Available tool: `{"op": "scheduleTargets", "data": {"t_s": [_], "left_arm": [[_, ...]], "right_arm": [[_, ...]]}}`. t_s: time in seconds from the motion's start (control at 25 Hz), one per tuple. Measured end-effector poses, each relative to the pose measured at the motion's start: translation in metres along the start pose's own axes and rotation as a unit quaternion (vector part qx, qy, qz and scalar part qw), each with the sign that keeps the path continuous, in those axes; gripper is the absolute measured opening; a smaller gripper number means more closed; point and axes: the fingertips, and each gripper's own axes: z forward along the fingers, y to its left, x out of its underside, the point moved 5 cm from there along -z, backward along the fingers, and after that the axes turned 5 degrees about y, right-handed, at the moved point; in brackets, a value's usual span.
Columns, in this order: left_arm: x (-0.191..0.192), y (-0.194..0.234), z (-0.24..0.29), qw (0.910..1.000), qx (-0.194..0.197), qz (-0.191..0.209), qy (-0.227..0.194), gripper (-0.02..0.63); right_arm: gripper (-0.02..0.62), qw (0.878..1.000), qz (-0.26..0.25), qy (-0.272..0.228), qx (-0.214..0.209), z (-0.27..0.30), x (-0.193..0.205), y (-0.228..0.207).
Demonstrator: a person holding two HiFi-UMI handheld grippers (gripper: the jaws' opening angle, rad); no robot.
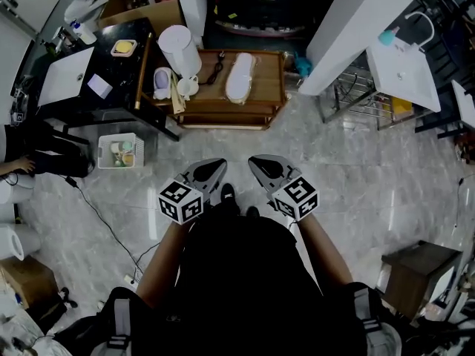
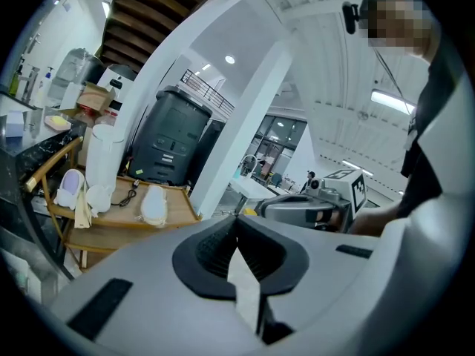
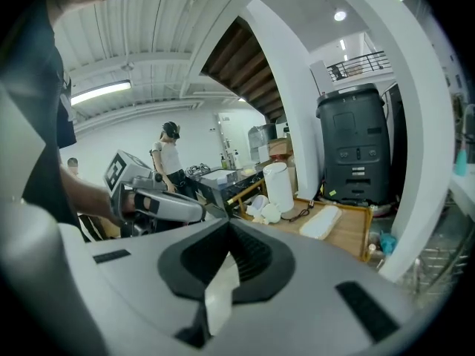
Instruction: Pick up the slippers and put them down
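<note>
Currently your left gripper (image 1: 217,166) and right gripper (image 1: 256,163) sit closed, empty — reach the white slipper (image 1: 240,76) unopened and you'll shove it.

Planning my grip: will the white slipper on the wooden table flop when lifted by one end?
The white slipper looks flat and padded, so probably light and slightly bendy. Lying flat on the wooden table, it should slide, not roll.
</note>
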Motion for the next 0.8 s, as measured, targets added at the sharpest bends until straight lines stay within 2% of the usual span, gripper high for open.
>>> {"op": "scheduleTargets", "data": {"t_s": [0.32, 0.8], "left_arm": [[-0.013, 0.037, 0.006, 0.9997, 0.021, 0.004, 0.011, 0.011], [-0.028, 0.063, 0.014, 0.9990, 0.037, 0.006, 0.023, 0.011]], "right_arm": [[0.008, 1.000, 0.010, -0.001, 0.021, 0.031, -0.011, -0.009], [0.008, 0.999, 0.026, 0.002, 0.045, 0.049, -0.020, -0.029]]}}
